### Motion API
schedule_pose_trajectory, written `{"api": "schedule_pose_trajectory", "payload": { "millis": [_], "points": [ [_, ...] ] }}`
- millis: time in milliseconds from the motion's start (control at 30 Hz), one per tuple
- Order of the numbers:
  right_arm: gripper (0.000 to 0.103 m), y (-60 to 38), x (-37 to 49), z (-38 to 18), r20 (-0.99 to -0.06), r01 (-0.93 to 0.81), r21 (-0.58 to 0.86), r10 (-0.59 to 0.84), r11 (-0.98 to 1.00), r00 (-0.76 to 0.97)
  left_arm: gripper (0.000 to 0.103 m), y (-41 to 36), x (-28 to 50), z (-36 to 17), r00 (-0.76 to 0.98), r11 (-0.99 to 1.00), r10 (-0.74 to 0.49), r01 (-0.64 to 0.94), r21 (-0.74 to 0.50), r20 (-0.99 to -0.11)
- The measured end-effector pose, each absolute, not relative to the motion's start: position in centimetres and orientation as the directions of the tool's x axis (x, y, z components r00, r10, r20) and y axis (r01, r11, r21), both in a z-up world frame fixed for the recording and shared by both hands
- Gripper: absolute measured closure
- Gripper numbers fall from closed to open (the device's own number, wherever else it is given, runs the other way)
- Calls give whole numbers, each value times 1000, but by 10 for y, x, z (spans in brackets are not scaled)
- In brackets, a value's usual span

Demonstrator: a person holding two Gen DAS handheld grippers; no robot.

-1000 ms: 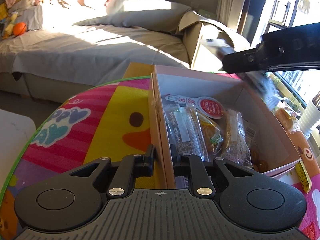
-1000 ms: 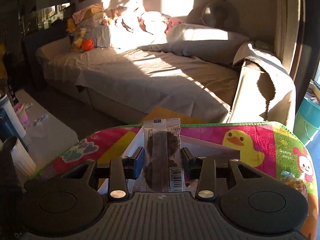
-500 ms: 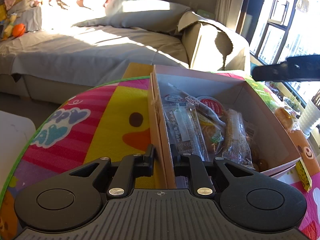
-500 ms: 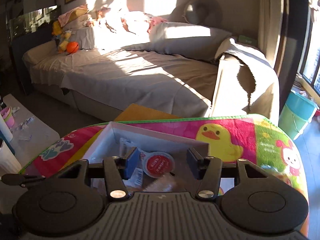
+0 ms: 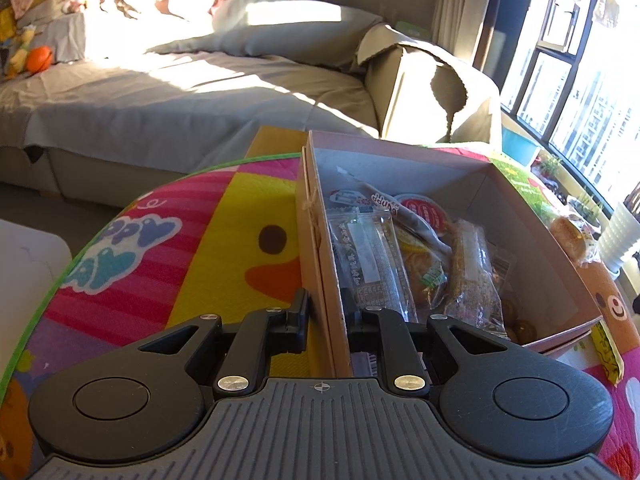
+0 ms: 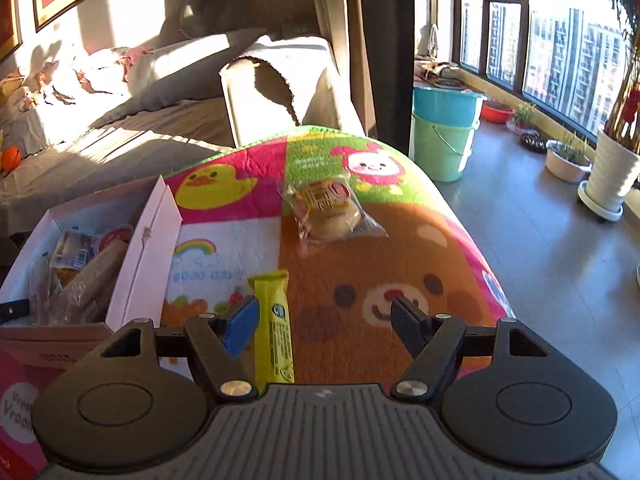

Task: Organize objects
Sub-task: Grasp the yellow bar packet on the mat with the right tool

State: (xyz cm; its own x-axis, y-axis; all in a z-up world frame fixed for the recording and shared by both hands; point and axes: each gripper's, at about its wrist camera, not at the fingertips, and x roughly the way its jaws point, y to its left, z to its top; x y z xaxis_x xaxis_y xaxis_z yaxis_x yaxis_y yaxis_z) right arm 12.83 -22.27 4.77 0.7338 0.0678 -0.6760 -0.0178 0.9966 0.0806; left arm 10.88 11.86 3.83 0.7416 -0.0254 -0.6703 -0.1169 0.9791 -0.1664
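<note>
Two loose snacks, right view only

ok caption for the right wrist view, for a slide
Right gripper opening over the play mat, a yellow snack bar between its fingers, a wrapped bun ahead.

Right gripper jaws opening, nothing gripped. Yellow bar on mat just inside left pad. Bun packet ahead. Snack box to the left.
</note>
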Motion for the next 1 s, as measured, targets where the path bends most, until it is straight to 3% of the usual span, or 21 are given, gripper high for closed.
{"api": "schedule_pose_trajectory", "payload": {
  "millis": [300,633,1000],
  "points": [
    [29,-218,122,12,-713,25,204,131,979,689,85,119,107,37,739,980,-23,-117,-161,-674],
    [29,-175,111,8,-706,-118,134,179,984,685,85,119,107,37,739,980,-23,-116,-161,-674],
    [29,-162,135,6,-722,-145,47,134,988,679,85,119,107,37,739,980,-22,-117,-161,-674]
  ]
}}
